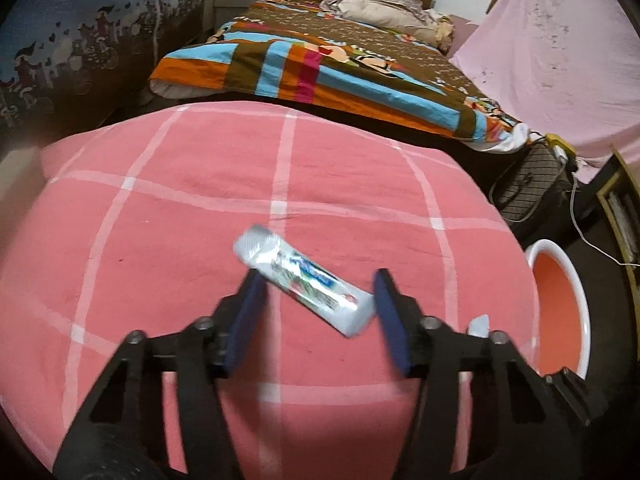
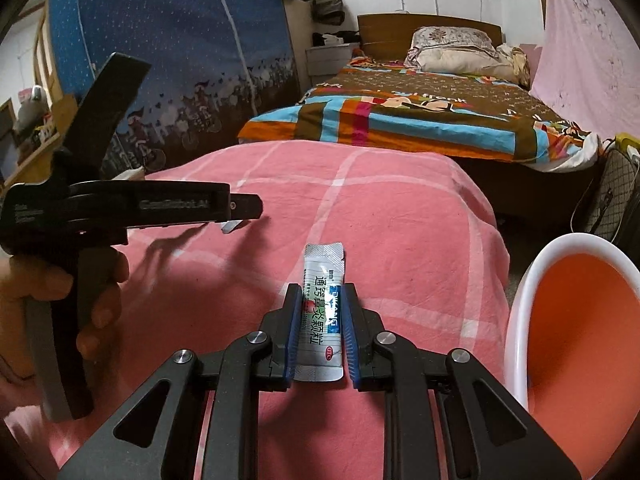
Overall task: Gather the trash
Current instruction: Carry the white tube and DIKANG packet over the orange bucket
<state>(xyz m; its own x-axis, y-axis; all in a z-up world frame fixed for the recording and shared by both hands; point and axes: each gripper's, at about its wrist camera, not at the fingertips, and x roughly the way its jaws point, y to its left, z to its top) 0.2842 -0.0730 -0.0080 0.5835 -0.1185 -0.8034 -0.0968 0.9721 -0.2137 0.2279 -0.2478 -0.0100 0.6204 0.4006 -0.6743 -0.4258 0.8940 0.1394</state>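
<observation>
Open pink blanket (image 1: 168, 208) toward far and left edges. Past right edge, orange bin (image 2: 576, 320) standing close, mouth unobstructed. Left gripper (image 2: 240, 216) hanging over left side, blocking passage there. Striped bed (image 2: 420, 120) beyond far edge.

pink checked blanket (image 1: 200, 208), bed w/ pillow (image 2: 452, 50), handbag (image 1: 528, 184)
</observation>
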